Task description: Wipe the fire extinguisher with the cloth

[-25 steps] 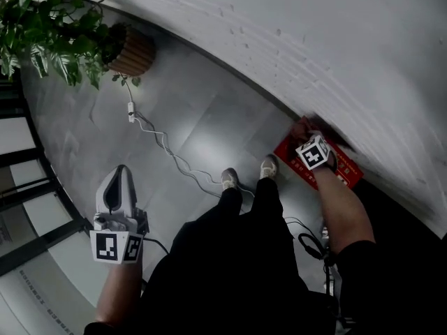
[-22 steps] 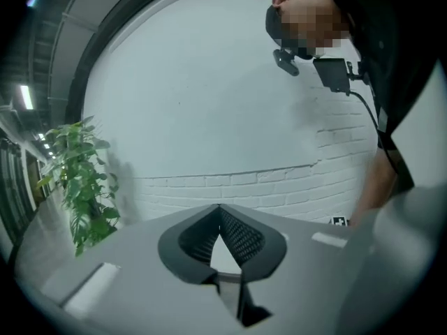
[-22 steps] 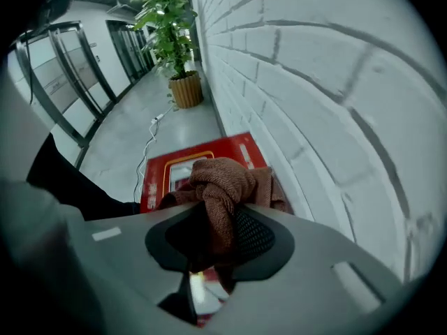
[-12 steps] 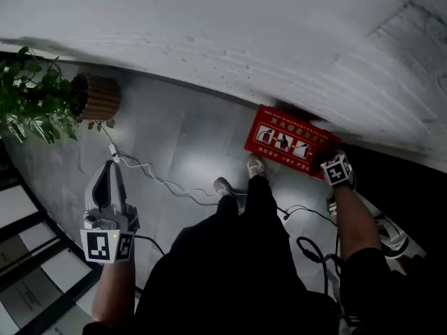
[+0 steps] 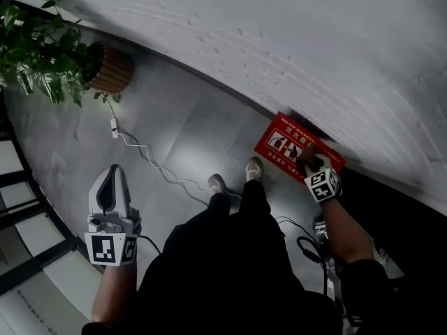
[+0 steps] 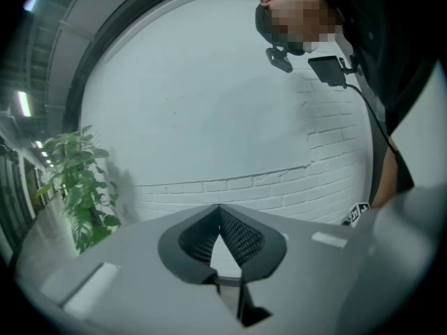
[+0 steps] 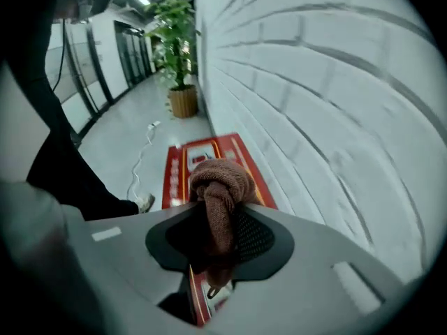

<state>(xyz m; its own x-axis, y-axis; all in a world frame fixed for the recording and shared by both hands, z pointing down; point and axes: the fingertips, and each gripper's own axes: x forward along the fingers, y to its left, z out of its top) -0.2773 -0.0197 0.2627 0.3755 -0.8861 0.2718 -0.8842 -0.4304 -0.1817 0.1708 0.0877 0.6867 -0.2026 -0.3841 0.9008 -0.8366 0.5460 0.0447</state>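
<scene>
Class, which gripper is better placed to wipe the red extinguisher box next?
Right: the right gripper holds the brown cloth over the red box; the left gripper is shut, empty, farther off.

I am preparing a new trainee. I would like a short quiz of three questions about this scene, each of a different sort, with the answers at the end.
1. Multiple choice: what do the jaws of the right gripper hold?
A) a brown cloth
B) a spray bottle
C) nothing

2. True or false: the jaws of the left gripper stand wide apart.

3. Short answer: what colour is the box that lies on the floor at the foot of the brick wall?

Key:
1. A
2. False: the jaws are together, with nothing between them.
3. Red
</scene>
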